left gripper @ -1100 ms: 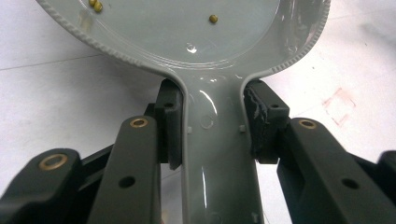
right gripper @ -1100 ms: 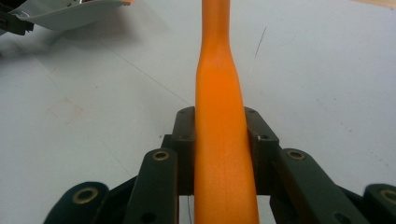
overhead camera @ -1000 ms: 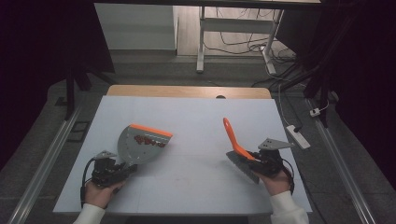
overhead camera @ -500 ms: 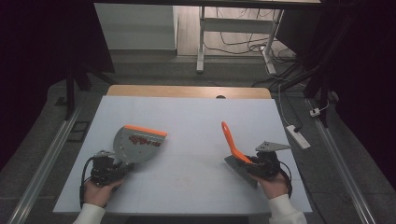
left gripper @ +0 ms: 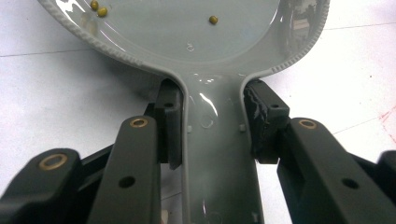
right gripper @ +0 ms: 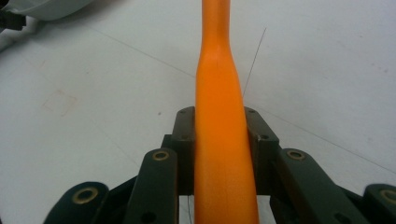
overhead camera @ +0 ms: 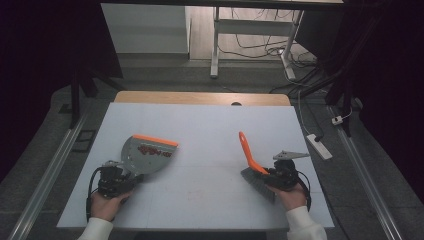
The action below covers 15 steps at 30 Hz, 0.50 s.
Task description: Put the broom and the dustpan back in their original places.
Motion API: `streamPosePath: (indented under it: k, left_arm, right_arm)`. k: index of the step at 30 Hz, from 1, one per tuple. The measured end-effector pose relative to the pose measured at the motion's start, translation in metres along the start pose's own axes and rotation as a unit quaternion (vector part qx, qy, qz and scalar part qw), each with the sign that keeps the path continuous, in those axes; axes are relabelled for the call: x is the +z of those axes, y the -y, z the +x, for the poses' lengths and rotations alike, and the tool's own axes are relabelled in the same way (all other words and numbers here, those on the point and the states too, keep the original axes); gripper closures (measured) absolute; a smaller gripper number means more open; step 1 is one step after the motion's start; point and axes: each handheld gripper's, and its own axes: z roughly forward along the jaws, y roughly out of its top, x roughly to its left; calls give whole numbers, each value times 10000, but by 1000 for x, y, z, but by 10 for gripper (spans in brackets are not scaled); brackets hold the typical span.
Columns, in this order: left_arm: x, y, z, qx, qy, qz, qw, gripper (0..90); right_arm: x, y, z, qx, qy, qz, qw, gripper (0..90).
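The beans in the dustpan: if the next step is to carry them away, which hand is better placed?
Left, probably. The left gripper is shut on the dustpan handle, and the beans lie in its tray. The right gripper is shut on the brush, apart from the pan.

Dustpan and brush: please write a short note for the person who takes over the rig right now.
Left gripper: shut on the dustpan handle, pan on the table.
Right gripper: shut on the brush handle; bristles near the table, handle tilted up.
Done: small beans lie in the pan by its orange lip.
Left: faint reddish specks remain between the tools, perhaps to sweep; then empty the pan.
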Motion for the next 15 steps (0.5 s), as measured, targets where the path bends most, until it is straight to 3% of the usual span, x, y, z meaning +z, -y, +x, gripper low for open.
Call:
streamPosePath:
  k: [7,11,15]
  left_arm:
    - [1,0,0,3,-19,14,10000,617]
    - [1,0,0,-21,-21,40,10000,617]
    - [2,0,0,-18,-24,58,10000,616]
  right_arm:
    - [2,-2,-11,72,99,90,9999,688]
    - [4,-2,-14,15,298,216,9993,641]
    - [7,-1,-20,77,328,257,9991,610]
